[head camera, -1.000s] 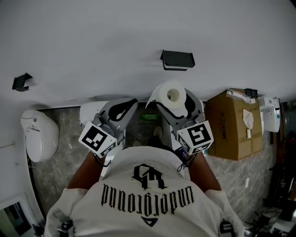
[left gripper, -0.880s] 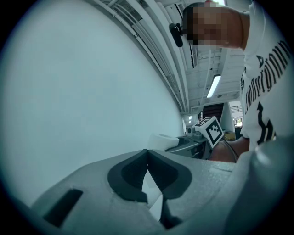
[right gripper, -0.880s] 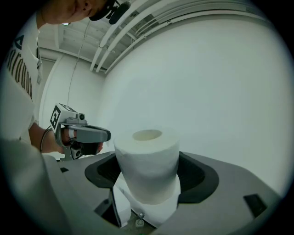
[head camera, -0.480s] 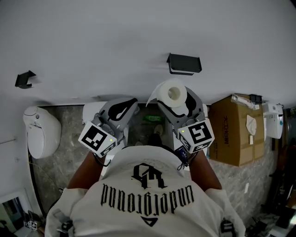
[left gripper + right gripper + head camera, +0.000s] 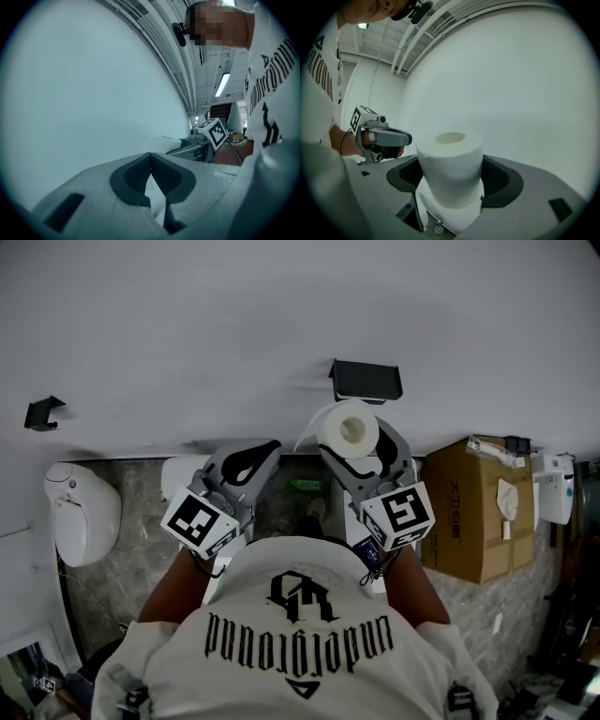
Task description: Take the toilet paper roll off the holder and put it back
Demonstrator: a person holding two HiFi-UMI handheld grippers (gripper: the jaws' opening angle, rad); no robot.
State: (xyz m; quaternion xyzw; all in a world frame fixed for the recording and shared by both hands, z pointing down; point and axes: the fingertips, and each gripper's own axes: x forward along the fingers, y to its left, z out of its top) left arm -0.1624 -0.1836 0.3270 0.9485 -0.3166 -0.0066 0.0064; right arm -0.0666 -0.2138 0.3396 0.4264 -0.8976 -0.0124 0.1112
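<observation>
The white toilet paper roll [image 5: 348, 430] sits between the jaws of my right gripper [image 5: 358, 448], which is shut on it, with a loose flap of paper hanging to the left. In the right gripper view the roll [image 5: 450, 166] stands upright with its hollow core facing the wall. The dark holder [image 5: 366, 381] is fixed to the white wall just above the roll, bare. My left gripper [image 5: 253, 457] hovers to the left of the roll, shut with nothing in it; in the left gripper view its pads [image 5: 150, 180] meet.
A white toilet [image 5: 82, 515] stands at the left, a small dark wall hook [image 5: 43, 412] above it. A brown cardboard box [image 5: 478, 507] sits on the stone floor at the right. A white bin [image 5: 185, 474] is below the left gripper.
The view has shifted a little; the holder now sits closer above the roll. Both grippers keep their hold and pose.
</observation>
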